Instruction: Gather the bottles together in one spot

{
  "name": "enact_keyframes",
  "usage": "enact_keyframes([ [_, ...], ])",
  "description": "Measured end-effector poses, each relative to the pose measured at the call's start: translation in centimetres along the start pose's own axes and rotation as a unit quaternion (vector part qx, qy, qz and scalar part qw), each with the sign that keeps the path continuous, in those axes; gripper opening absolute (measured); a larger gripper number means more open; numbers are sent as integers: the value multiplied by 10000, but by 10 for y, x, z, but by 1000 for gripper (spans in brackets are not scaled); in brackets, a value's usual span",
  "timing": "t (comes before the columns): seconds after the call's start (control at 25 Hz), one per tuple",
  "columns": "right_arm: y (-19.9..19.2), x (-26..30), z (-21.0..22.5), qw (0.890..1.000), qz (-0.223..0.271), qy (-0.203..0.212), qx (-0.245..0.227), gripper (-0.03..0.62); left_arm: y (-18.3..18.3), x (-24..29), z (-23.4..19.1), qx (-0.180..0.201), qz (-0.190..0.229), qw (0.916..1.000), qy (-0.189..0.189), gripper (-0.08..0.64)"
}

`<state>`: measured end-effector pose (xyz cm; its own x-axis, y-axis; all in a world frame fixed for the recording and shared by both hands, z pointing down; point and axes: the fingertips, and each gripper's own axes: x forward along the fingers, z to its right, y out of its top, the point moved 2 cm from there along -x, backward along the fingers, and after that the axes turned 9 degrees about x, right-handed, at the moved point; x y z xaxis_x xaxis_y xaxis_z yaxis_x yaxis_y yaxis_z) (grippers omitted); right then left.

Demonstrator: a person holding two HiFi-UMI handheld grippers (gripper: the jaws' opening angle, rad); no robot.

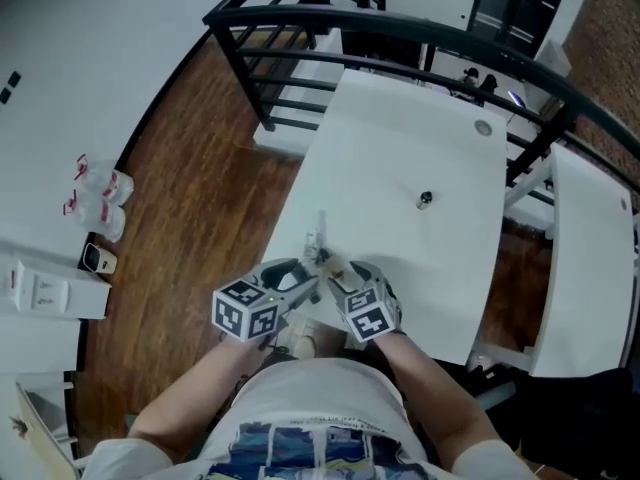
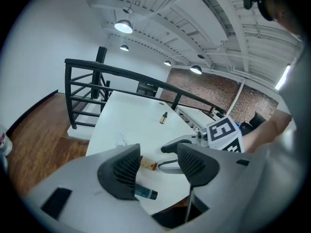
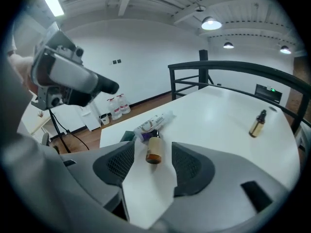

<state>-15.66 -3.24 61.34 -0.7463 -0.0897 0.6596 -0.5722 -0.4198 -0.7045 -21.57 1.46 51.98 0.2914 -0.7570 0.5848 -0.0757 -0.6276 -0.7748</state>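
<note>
Left tool (image 2: 158, 155) and right tool (image 3: 151, 161) both wide open, empty; amber bottle (image 3: 154, 150) lies on counter (image 3: 214, 110) between right jaws, clear bottle (image 3: 154, 123) just behind, dropper (image 3: 257, 123) at frame right.

Surroundings: white table (image 1: 420, 128) on a wood floor (image 1: 190, 198), fenced by a black railing (image 2: 70, 93).
Railing arcs past the table's far end at 12 o'clock, with a round grommet (image 1: 484, 128) in the top at 1 o'clock. At 9 o'clock, clear jugs with red labels (image 1: 100, 193); small dark handset (image 1: 97, 259) just beside them; white box (image 1: 45, 293) at 8 o'clock. Second white tabletop (image 1: 590, 258) at 3 o'clock. Dome lamp (image 2: 123, 26) overhead; brick wall (image 2: 214, 89) beyond the railing.
</note>
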Motion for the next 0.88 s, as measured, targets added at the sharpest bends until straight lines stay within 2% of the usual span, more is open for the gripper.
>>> enact_keyframes([
  [0.24, -18, 50, -4, 9982, -506, -129, -307, 261, -6, -15, -1, 27, -27, 10000, 20, 241],
  [0.32, -23, 58, 0, 9971, -626, -268, -333, 218, -6, -16, -2, 64, -43, 10000, -13, 241],
  [0.44, -22, 59, 5, 9971, -557, -401, -313, 163, -8, -16, -5, 99, -59, 9999, -100, 241],
  [0.56, -24, 50, 12, 9976, -463, -487, -161, 161, -10, -12, -7, 198, -110, 9994, -250, 241],
  [0.72, -18, 8, 20, 9975, 82, -509, 473, 160, -1, 0, 1, 452, -160, 9969, -618, 241],
  [0.88, 2, -51, 18, 9893, 1075, -475, 870, 160, 25, 18, 20, 584, -61, 9889, -1366, 241],
])
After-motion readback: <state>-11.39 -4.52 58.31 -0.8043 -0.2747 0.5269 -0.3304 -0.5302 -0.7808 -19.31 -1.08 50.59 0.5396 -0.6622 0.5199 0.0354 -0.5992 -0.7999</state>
